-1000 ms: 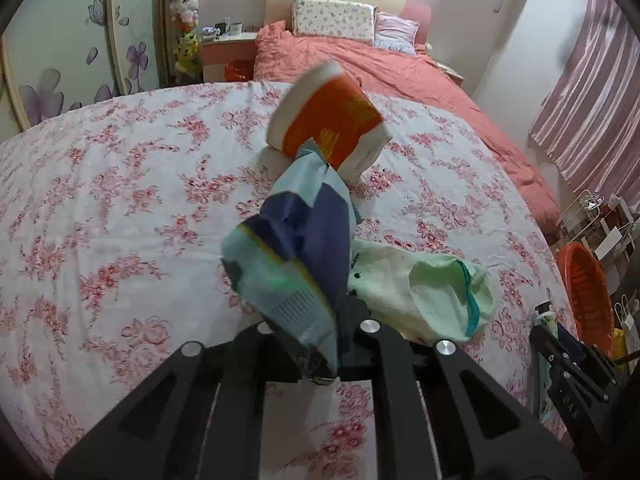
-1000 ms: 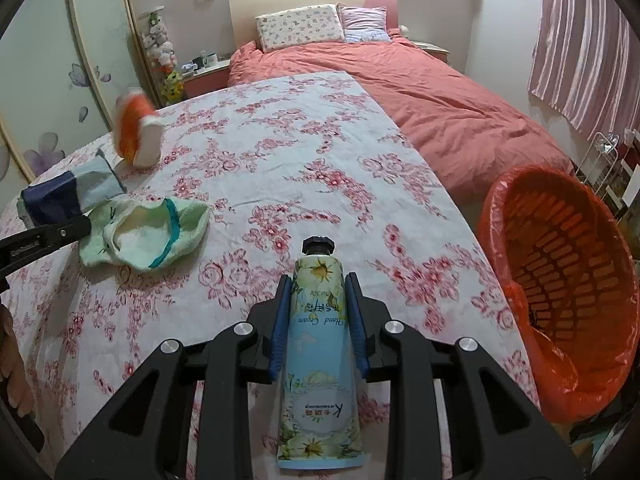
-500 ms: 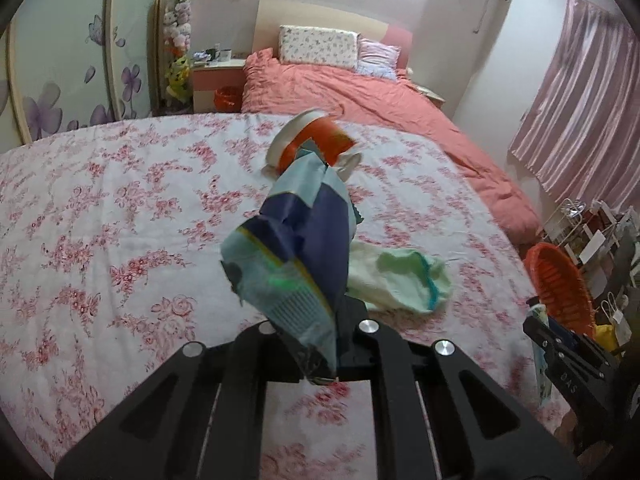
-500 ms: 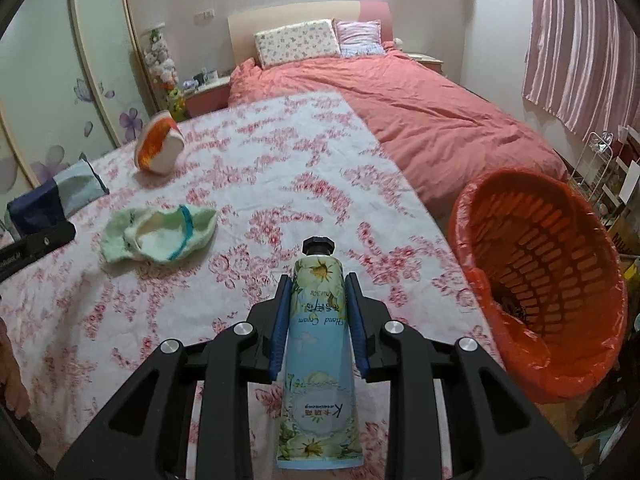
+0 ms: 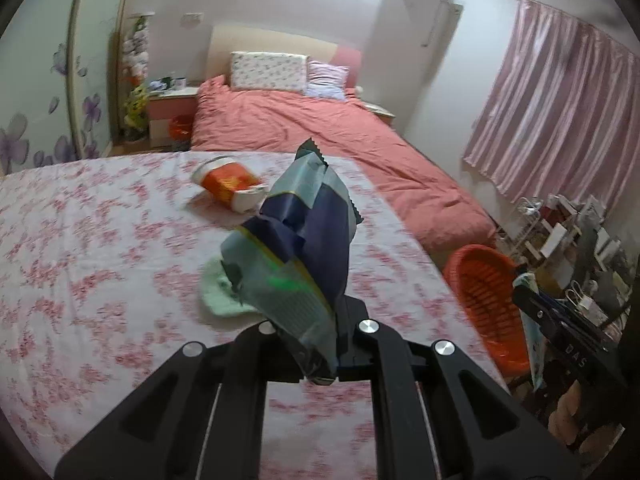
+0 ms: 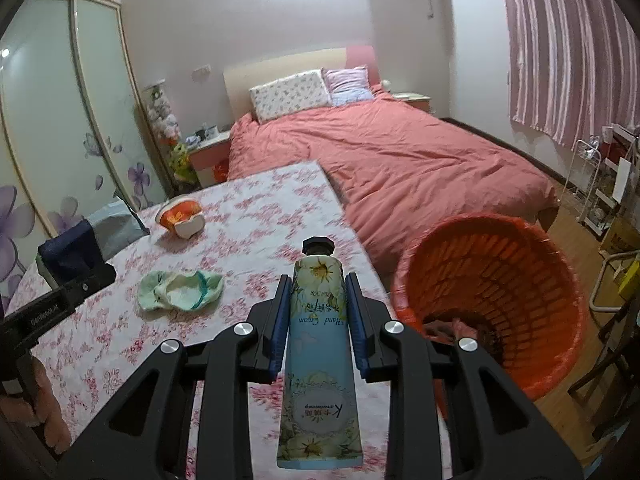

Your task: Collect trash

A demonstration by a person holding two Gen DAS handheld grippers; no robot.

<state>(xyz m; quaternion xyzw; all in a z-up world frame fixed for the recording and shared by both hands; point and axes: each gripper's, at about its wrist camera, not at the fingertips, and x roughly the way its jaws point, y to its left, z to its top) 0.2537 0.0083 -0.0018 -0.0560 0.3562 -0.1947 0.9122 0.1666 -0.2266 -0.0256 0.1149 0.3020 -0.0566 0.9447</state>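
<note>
My left gripper [image 5: 316,344] is shut on a crumpled blue and grey snack wrapper [image 5: 296,252], held above the floral table [image 5: 100,264]. The wrapper also shows in the right wrist view [image 6: 80,248]. My right gripper [image 6: 318,304] is shut on a light blue hand cream tube [image 6: 318,340], near the table's right edge. An orange trash basket [image 6: 492,300] stands on the floor right of the table; it also shows in the left wrist view [image 5: 488,300]. An orange and white paper cup [image 6: 180,218] lies on its side and a pale green cloth [image 6: 180,290] lies mid-table.
A bed with a salmon cover [image 6: 400,160] stands beyond the table. Wardrobe doors [image 6: 52,140] line the left wall. A wire rack [image 6: 600,184] and clutter stand at the right by the pink curtains [image 6: 568,40].
Both grippers have risen and pulled back, so the table objects look smaller and farther. The basket has come further into the left wrist view. Both still hold their items.
</note>
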